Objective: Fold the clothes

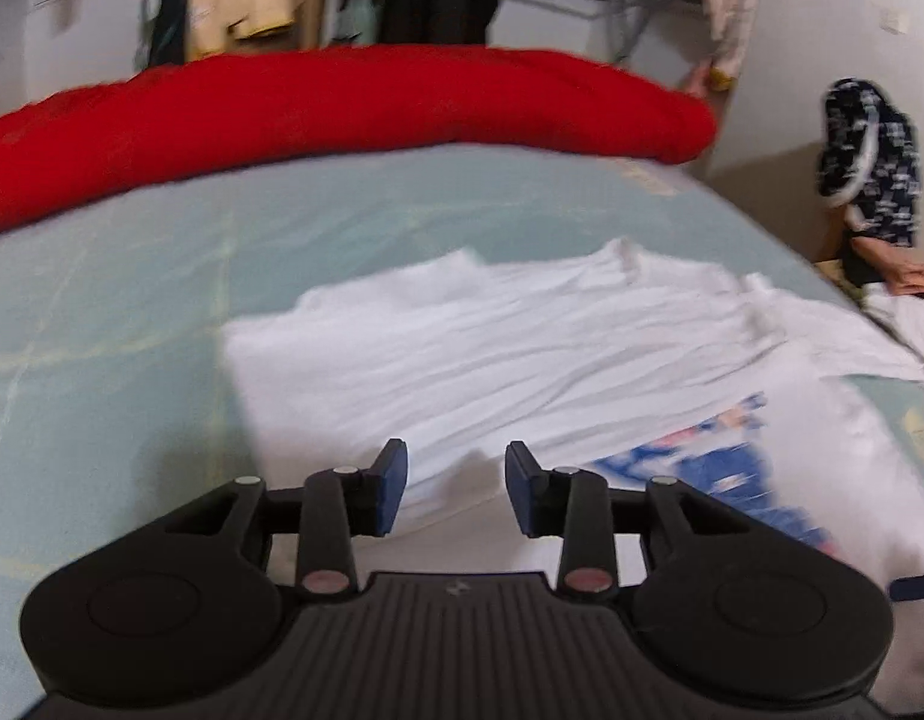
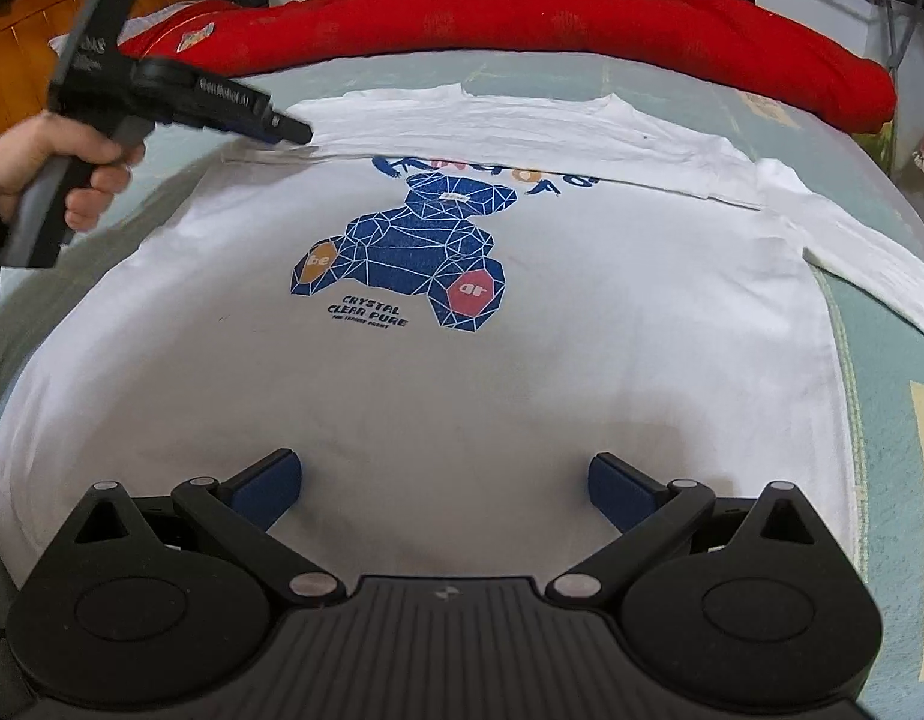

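Mid-fold on a white cotton T-shirt with a blue geometric bear print (image 2: 414, 252), spread print-up across a pale green bedsheet (image 1: 102, 300). Far side already turned over onto the body in a long white band (image 2: 522, 126), hiding the top of the lettering. Near side not folded yet, going by how much flat fabric sits this side of the print.

Left gripper (image 1: 456, 492): blue pads apart with a modest gap, nothing between them, hovering just over the near end of the folded band. In the right wrist view, same tool (image 2: 288, 132) held in a bare hand (image 2: 60, 168), tip right at the fold's left end. Looks like a fresh let-go of that edge, but only a guess.

Right gripper (image 2: 444, 486): jaws spread wide, empty, poised low above the plain white cloth on the near side of the print. Not pinching anything.

Next move, probably: grab the near edge with both tools and carry it over to meet the first fold. Needs a pinch of the full edge, both layers if possible, and an even lift so the band stays put. One sleeve (image 2: 852, 264) trailing off to the right, likely wants tucking in first.

Containers: none in sight. Only a long rolled red blanket (image 2: 582, 30) along the far edge of the bed, well apart from the shirt.
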`<state>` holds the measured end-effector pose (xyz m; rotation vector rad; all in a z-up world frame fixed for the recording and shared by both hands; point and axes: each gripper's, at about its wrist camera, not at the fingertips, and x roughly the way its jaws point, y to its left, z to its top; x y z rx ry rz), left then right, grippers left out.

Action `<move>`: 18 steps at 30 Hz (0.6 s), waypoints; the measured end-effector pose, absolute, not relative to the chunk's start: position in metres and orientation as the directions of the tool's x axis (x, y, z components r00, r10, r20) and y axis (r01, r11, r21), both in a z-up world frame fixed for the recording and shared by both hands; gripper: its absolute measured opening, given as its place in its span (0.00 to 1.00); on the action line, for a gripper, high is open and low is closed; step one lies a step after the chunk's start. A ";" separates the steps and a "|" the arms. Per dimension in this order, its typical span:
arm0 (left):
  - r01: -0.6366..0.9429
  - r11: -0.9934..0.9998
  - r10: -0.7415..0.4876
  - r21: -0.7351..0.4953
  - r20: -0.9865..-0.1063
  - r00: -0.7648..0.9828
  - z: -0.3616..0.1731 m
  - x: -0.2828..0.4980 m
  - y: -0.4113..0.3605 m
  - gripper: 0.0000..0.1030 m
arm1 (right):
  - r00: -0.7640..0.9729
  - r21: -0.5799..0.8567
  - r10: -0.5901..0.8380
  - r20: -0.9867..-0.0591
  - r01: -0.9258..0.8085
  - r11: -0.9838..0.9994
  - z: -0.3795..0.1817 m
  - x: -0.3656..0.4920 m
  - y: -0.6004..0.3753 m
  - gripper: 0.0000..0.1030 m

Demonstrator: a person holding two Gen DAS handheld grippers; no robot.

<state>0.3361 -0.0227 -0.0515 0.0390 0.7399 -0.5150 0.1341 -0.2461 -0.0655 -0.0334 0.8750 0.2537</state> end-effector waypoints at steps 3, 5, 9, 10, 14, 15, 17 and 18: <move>0.528 0.838 -0.485 -0.138 -0.631 0.605 -0.041 0.339 -0.060 0.37 | 0.624 0.068 0.201 -0.755 -0.232 0.970 -0.067 0.132 -0.245 1.00; 0.571 0.815 -0.500 -0.100 -0.621 0.603 -0.040 0.344 -0.091 0.38 | 0.626 0.069 0.203 -0.753 -0.232 0.970 -0.066 0.131 -0.246 1.00; 0.576 0.815 -0.465 -0.057 -0.657 0.593 -0.060 0.361 -0.131 0.38 | 0.628 0.071 0.207 -0.750 -0.234 0.970 -0.067 0.130 -0.247 1.00; 0.570 0.819 -0.459 -0.067 -0.672 0.581 -0.067 0.364 -0.133 0.38 | 0.630 0.073 0.209 -0.748 -0.236 0.969 -0.067 0.129 -0.247 1.00; 0.566 0.821 -0.452 -0.074 -0.689 0.566 -0.084 0.357 -0.126 0.39 | 0.642 0.084 0.228 -0.732 -0.247 0.965 -0.070 0.126 -0.251 1.00; 0.561 0.824 -0.450 -0.080 -0.696 0.560 -0.081 0.358 -0.126 0.39 | 0.646 0.087 0.233 -0.727 -0.251 0.964 -0.071 0.126 -0.252 1.00; 0.558 0.825 -0.450 -0.090 -0.701 0.553 -0.071 0.361 -0.131 0.39 | 0.652 0.091 0.243 -0.718 -0.258 0.962 -0.072 0.125 -0.253 1.00; 0.567 0.819 -0.459 -0.088 -0.694 0.555 -0.065 0.363 -0.138 0.40 | 0.655 0.092 0.246 -0.714 -0.261 0.961 -0.072 0.124 -0.254 1.00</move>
